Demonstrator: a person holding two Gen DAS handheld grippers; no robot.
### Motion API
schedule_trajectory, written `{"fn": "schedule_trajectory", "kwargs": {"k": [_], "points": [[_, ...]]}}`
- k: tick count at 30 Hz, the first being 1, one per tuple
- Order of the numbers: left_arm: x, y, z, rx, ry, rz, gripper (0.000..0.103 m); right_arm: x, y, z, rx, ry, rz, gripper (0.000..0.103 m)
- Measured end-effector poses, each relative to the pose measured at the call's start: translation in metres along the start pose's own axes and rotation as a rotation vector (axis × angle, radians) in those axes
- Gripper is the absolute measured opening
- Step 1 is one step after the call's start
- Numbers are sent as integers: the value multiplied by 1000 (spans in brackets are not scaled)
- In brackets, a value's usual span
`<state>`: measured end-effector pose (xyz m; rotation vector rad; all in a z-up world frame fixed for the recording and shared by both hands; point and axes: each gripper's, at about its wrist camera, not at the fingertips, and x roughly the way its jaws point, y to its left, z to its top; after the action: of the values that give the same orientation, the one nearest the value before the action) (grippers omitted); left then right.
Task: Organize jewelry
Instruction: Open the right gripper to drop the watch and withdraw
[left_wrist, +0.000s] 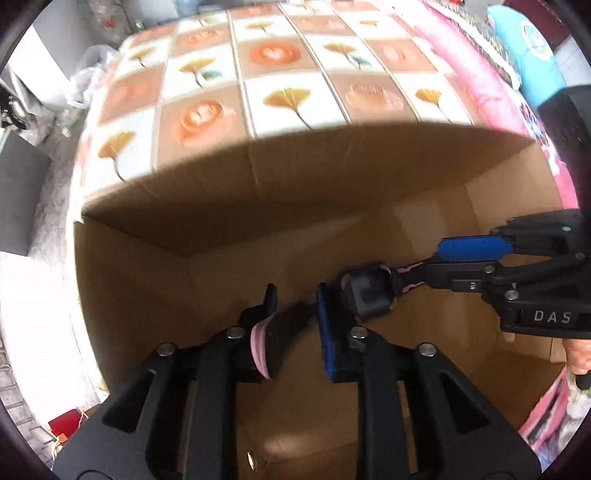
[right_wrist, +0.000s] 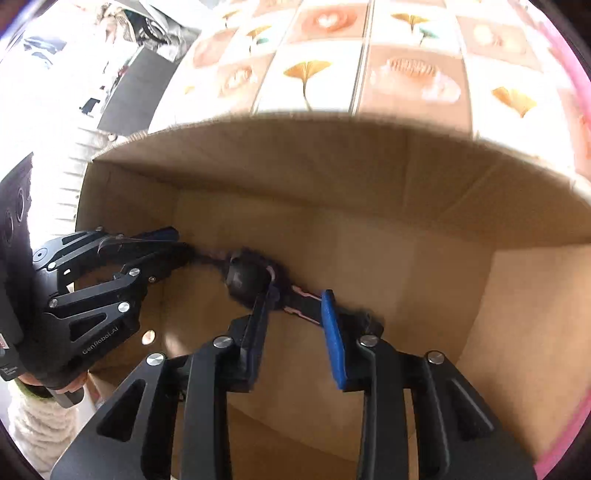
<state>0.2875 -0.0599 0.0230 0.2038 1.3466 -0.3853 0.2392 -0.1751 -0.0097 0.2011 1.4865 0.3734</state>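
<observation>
A patterned cloth (left_wrist: 280, 92) printed with ginkgo leaves and peach roses in squares is being seen spread beyond the far wall of the cardboard box (left_wrist: 258, 177). Pink bedding (left_wrist: 476, 74) is lying along its right edge, with a blue cushion (left_wrist: 532, 55) just beyond it. A clear plastic bag (left_wrist: 88, 70) is sitting near the cloth's left corner, and a red object (left_wrist: 64, 424) is showing low at the left.

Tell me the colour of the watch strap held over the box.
Black with pink lining on the watch strap, clearest in the left wrist view.
</observation>
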Motion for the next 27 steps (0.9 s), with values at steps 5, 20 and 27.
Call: {"fn": "schedule_trajectory", "kwargs": {"k": [5,20,27], "points": [[-31,4,-8,-32,-122,-20,30,-21,10,-10,-31,-96,-25,34],[-142,56,-142,-195,-497,-125,83,43,75,-21,-214,153,-40,34],[-105,99,-226,-382,-464,-95,84,48,55,-4,-1,90,38,34]]}}
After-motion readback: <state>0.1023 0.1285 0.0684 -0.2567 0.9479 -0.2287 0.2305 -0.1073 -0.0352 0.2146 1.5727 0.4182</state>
